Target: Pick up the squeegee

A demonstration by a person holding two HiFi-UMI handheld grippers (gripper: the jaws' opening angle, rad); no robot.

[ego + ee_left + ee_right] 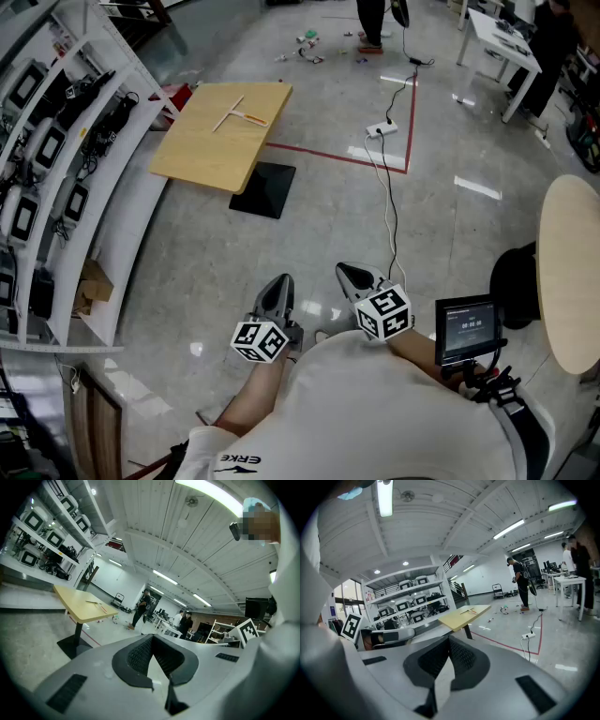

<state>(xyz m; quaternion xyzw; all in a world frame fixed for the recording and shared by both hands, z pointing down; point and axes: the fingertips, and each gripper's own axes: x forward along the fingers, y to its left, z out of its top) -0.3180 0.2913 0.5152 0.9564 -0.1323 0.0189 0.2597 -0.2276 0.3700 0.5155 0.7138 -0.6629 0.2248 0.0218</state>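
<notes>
— Though the pale T-shaped squeegee [236,114] lies on the tan wooden counter [211,155], why are your left tongs [277,283] and right tongs [356,275] both closed, empty?
— You're well short of that counter; nothing's within reach yet.

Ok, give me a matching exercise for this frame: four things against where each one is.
Things:
1 squeegee
2 power strip
3 right gripper
4 small screen

Places:
A on the floor, by the red tape
B on the square wooden table
C at the right side of the person
D held close in front of the person, jaws shut

Pairs: 1-B, 2-A, 3-D, 4-C.
</notes>
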